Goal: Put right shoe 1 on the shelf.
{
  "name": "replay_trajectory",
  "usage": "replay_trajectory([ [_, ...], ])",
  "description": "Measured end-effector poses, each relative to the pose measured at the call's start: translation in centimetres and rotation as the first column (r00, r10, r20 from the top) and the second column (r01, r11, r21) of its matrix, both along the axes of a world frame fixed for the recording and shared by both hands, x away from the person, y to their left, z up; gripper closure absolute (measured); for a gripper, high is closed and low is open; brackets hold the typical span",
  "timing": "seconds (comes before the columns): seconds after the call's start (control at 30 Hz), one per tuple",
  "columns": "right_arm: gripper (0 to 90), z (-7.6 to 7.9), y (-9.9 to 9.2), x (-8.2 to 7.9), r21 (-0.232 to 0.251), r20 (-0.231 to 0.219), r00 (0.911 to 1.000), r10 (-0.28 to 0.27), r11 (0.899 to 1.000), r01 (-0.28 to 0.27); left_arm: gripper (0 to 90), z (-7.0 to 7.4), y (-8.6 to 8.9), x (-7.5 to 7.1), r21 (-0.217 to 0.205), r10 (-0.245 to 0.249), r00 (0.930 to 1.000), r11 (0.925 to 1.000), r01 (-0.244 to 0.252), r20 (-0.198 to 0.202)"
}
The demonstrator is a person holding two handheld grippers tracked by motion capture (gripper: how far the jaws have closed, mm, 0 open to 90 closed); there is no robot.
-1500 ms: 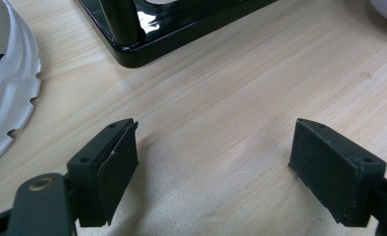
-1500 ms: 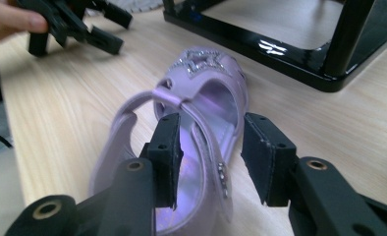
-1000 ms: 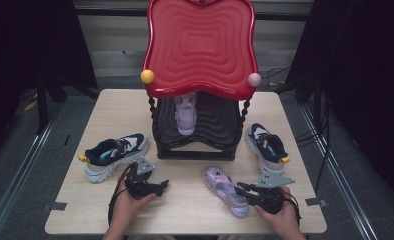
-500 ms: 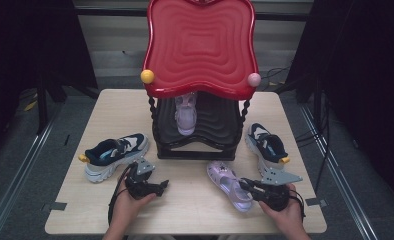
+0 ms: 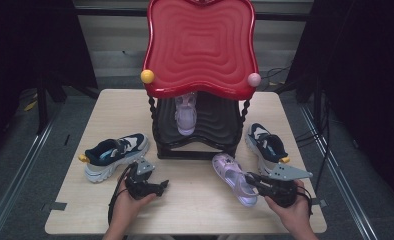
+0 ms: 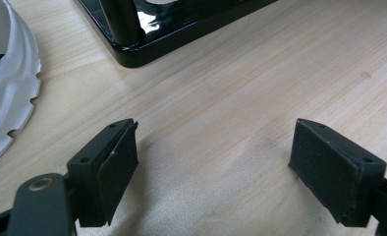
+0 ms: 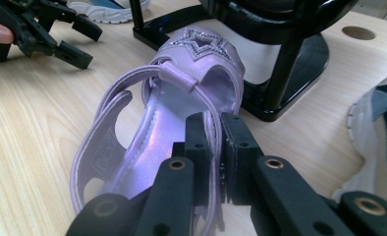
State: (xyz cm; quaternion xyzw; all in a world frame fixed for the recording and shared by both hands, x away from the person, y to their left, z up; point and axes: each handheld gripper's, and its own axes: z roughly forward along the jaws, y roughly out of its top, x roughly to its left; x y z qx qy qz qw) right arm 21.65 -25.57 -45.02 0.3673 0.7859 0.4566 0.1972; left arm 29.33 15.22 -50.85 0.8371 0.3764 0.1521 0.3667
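Note:
A purple sandal (image 5: 232, 177) lies on the wooden table (image 5: 195, 210) in front of the rack, toe toward it. My right gripper (image 5: 251, 181) is shut on its side strap near the heel. In the right gripper view the jaws (image 7: 216, 128) pinch that strap of the sandal (image 7: 132, 162), and a glittery star sits on its toe band. A matching purple sandal (image 5: 186, 116) stands on the rack's shelf. My left gripper (image 5: 161, 186) rests open at the front left, its jaws (image 6: 213, 162) wide apart over bare wood with nothing between them.
The black rack (image 5: 200, 145) with its big red top (image 5: 200, 45) stands mid-table. A blue and white sneaker (image 5: 115, 155) lies to its left and another sneaker (image 5: 267, 145) to its right, close behind my right hand. The rack's foot (image 6: 147, 29) is just ahead of the left gripper.
My right gripper has risen slightly with the purple sandal's heel end in its grip, drawing it a little toward the rack. The left gripper has stayed still.

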Motion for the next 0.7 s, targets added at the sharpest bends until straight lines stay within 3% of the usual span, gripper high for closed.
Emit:
replay_trajectory([
  [0.3, 82.3, 1.4, -0.3, 0.0, -0.003, 0.006, 0.9999, -0.012, 1.000, 0.012, 17.7, 0.0, 0.0, 0.0, 0.000, 0.000, 1.0000, 1.0000, 0.000, 0.000],
  [0.7, 82.4, 2.8, -0.1, -0.6, -0.012, 0.022, 0.9989, 0.041, 0.999, -0.040, 17.7, 0.0, 0.0, 0.0, 0.000, 0.000, 1.0000, 1.0000, 0.000, 0.000],
])
